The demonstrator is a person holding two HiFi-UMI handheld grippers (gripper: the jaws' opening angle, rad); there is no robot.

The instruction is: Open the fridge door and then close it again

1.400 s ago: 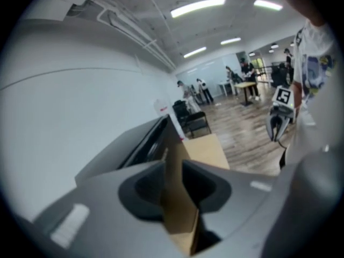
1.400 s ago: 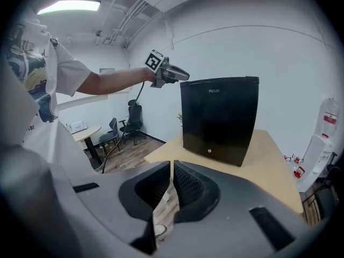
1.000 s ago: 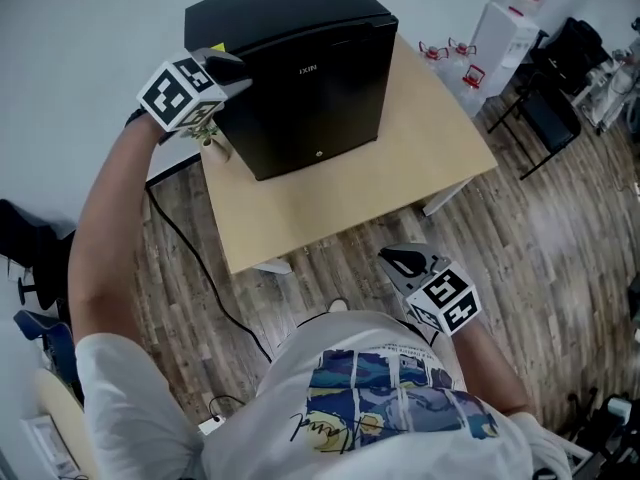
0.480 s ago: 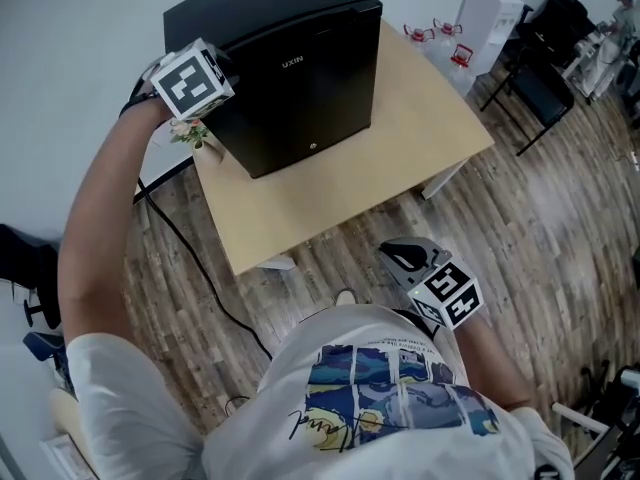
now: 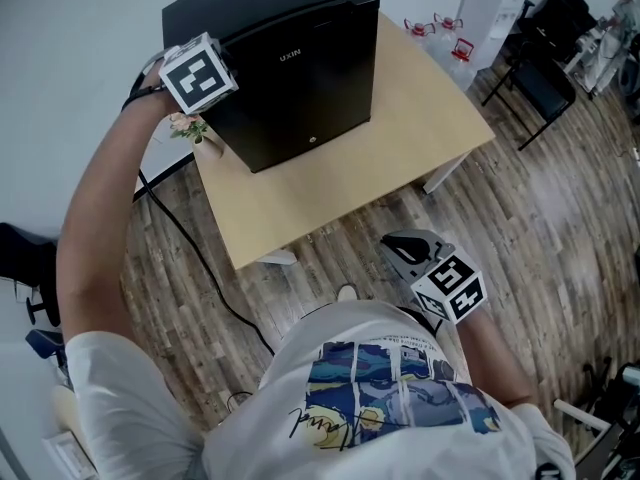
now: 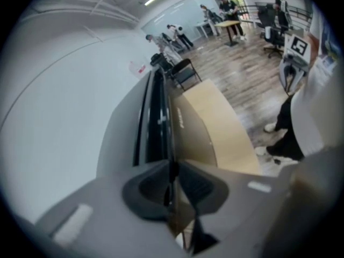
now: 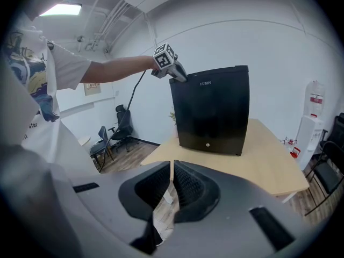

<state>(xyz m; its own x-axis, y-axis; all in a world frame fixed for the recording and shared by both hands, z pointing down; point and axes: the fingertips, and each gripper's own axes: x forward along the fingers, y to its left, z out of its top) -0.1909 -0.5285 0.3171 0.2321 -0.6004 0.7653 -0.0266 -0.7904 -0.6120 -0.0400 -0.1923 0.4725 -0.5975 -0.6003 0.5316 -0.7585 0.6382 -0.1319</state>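
Note:
A black mini fridge point(image 5: 290, 63) stands on a light wooden table point(image 5: 400, 138), its door facing me and closed. My left gripper point(image 5: 222, 68) is at the door's upper left corner. In the left gripper view the door's thin side edge point(image 6: 173, 144) runs straight between the jaws of that gripper point(image 6: 172, 168), which are closing and pinch it. My right gripper point(image 5: 405, 248) hangs low beside my body, well short of the table. Its jaws point(image 7: 171, 179) are shut with nothing between them. The right gripper view shows the fridge point(image 7: 215, 112) from the front with the left gripper point(image 7: 180, 75) at its top corner.
A small potted plant point(image 5: 188, 126) sits at the table's left edge beside the fridge. A black cable point(image 5: 190, 258) trails over the wooden floor. A white water dispenser point(image 5: 495, 13) and a black chair point(image 5: 545, 93) stand to the right. An office chair point(image 7: 121, 128) stands at the left wall.
The left gripper has rolled and settled against the fridge's upper left corner, its jaws drawing together on the door's edge. The right gripper has stayed where it was.

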